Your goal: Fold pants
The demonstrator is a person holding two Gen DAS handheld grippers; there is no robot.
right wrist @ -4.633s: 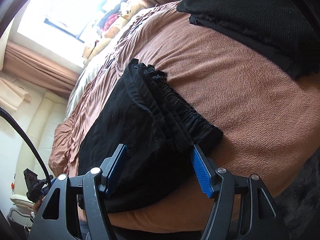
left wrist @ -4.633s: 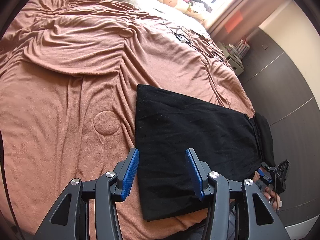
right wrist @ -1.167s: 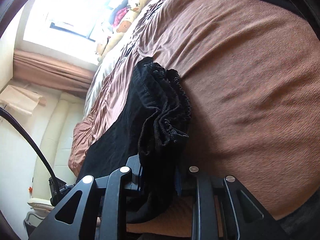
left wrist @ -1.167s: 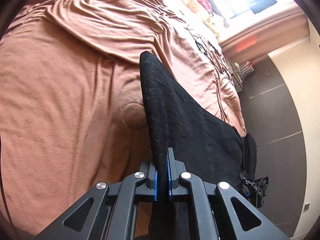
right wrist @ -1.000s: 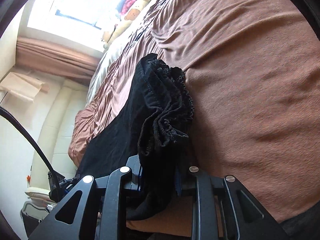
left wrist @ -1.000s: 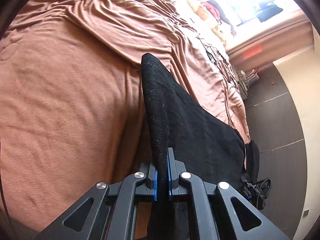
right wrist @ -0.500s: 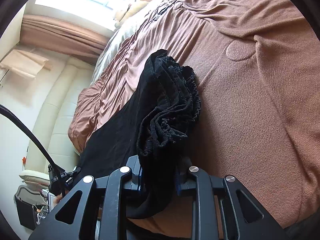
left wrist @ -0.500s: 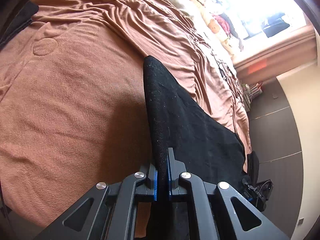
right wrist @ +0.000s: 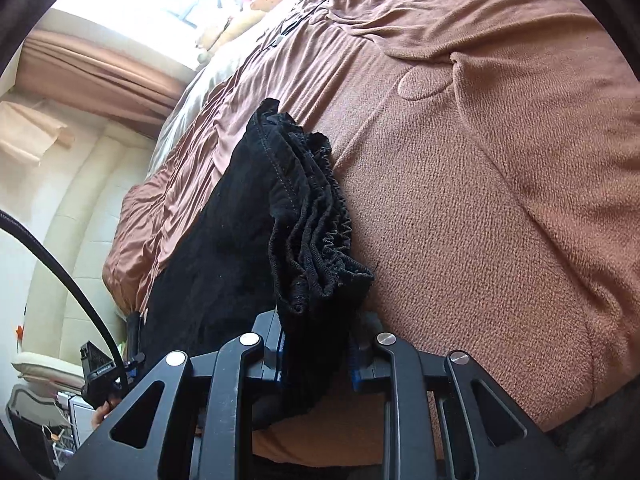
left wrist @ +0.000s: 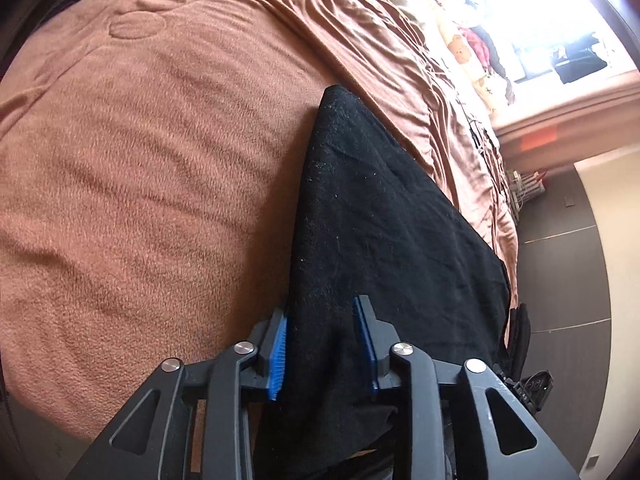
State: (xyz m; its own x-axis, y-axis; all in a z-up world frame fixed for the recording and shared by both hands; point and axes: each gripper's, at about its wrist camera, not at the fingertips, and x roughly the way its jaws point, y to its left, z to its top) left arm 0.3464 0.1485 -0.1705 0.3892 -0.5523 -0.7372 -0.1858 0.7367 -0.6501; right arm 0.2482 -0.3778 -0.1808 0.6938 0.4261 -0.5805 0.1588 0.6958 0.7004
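The left gripper [left wrist: 324,344] sits at the leg end of the black pants [left wrist: 384,232], which lie stretched across a brown fleece blanket [left wrist: 160,160] covering the bed. Its jaws have just been opening: the blue pads [left wrist: 278,354] now stand apart, with the cloth still lying between them. The left pad touches the edge of the fabric, while the right pad shows a narrow gap, so the hold is released. From this end the pants run away toward the right, widening to the far end, where the other gripper's black body peeks out beside the bed edge. A round stitched patch [left wrist: 138,26] marks the blanket at upper left. Farther back, stuffed toys [left wrist: 460,46] lie along a bright window.

In the right wrist view, a black cable [right wrist: 60,272] arcs up the left side, and the left gripper appears low at the left, small, near a cream padded headboard [right wrist: 76,240]. The pants [right wrist: 240,240] reach from there to the gathered elastic waistband [right wrist: 320,232], bunched in folds. The right gripper [right wrist: 316,356] is clenched on this waistband end, with the cloth filling the space between its pads. To the right, the blanket [right wrist: 500,200] spreads bare, with another round patch stitched into it.
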